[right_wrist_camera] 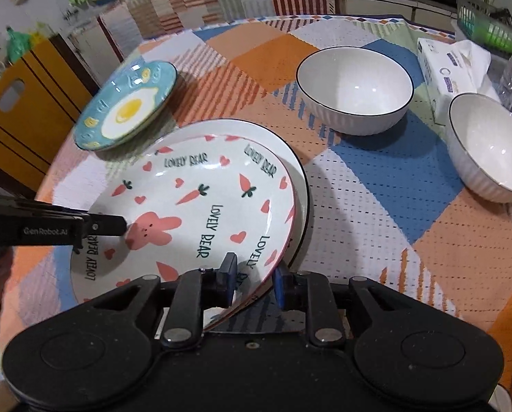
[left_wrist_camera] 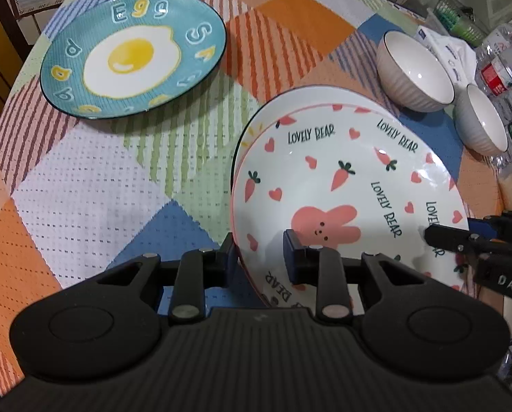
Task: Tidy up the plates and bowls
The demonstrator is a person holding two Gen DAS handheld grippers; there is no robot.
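Note:
A white "Lovely Bear" plate with a pink rabbit and carrots lies on a white black-rimmed plate, slightly offset from it. My left gripper is shut on the bear plate's left rim, one finger inside and one outside; one of its fingers shows in the right wrist view. My right gripper straddles the opposite rim, its jaws apart and the pads not pressing. A blue egg plate sits far left. Two white ribbed bowls stand on the right.
A checked cloth covers the round table. At the far right edge are a tissue pack, plastic bottles and a green basket. A yellow cabinet stands beyond the table's left edge.

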